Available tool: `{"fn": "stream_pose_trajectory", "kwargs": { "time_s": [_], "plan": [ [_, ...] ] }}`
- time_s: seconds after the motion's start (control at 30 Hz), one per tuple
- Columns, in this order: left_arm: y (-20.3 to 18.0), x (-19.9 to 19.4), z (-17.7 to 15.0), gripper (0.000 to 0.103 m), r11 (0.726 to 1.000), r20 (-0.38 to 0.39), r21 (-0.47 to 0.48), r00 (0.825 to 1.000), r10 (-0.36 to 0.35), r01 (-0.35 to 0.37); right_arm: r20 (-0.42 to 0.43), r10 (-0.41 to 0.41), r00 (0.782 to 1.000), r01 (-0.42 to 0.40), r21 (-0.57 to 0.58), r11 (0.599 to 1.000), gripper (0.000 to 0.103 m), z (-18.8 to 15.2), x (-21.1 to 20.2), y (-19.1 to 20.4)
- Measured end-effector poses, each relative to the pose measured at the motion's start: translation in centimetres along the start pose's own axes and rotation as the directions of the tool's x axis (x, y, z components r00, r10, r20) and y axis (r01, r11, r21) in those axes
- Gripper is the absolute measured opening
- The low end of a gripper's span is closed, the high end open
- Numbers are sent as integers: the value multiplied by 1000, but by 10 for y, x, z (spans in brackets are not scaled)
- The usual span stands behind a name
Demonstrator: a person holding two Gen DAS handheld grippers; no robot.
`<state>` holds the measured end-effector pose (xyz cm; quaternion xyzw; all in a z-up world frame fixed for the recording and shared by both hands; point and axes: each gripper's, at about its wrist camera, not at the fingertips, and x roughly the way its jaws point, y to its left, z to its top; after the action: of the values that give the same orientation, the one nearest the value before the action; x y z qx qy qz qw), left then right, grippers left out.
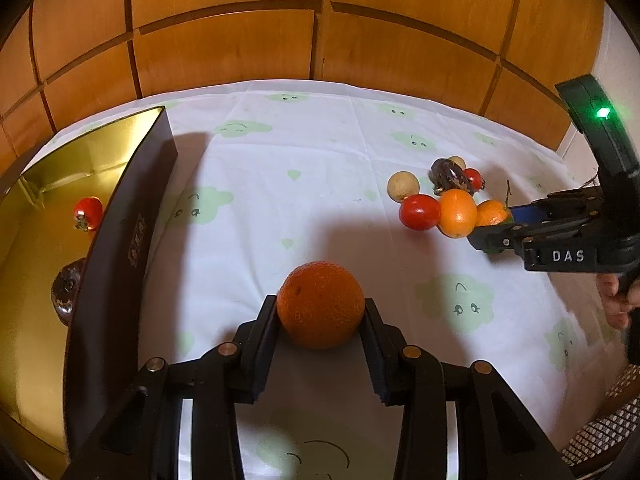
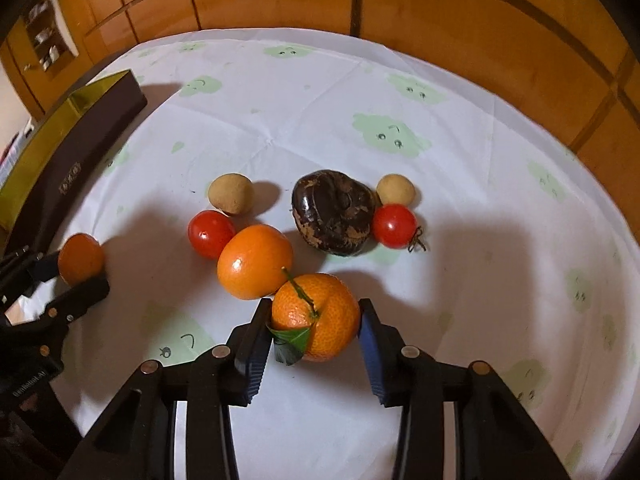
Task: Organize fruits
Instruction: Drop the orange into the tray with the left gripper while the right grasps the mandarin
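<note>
Left wrist view: an orange is pinched between the jaws of the left gripper, both pads touching its sides; whether it rests on the cloth-covered bench or is lifted just off it cannot be told. The step in hand is judged to be the carry of this orange to the box, which lies just left of the gripper, gold-lined with a dark wall. Inside the box a tomato and a dark fruit are seen, well apart from each other. The next move is judged to need a lift over the dark wall, a swing left, then a release onto bare gold lining. At the right, the right gripper is seen reaching into the pile of loose fruit.

Right wrist view: a leafy mandarin sits between the jaws of the right gripper. The left pad touches it; at the right pad contact looks likely but a firm pinch cannot be confirmed. The mandarin rests on the cloth, touching a smooth orange fruit. Beyond are two more tomatoes, two tan fruits and a dark fruit, all still outside the box. A closing squeeze, then a lift clear of the neighbour, is judged necessary. The left gripper with its orange is seen at far left, near the box wall.
</note>
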<state>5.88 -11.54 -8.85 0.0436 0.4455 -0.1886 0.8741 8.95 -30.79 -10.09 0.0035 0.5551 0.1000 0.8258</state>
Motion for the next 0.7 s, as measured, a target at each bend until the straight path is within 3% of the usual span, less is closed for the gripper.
{"fn": "stream_pose_trajectory", "kwargs": {
  "time_s": [0.13, 0.3, 0.43, 0.53, 0.7],
  "plan": [
    [-2, -2, 3, 39, 1000, -10, 14, 1000, 8, -7, -10, 41, 999, -40, 54, 998, 42, 2, 1, -9],
    [-3, -16, 5, 39, 1000, -3, 14, 1000, -15, 15, -6, 31, 1000, -31, 43, 999, 42, 2, 1, -6],
    [2, -46, 15, 39, 998, 51, -10, 997, -54, 55, -4, 21, 1000, -21, 36, 999, 42, 0, -1, -5],
    [22, -78, 30, 39, 994, 113, -59, 990, -81, 88, -3, 10, 1000, -10, 28, 1000, 42, 0, 1, -2],
    [82, -99, 54, 39, 977, 133, -207, 991, -28, 55, -4, 3, 1000, -2, 24, 1000, 42, 0, 2, 0]
  ]
}}
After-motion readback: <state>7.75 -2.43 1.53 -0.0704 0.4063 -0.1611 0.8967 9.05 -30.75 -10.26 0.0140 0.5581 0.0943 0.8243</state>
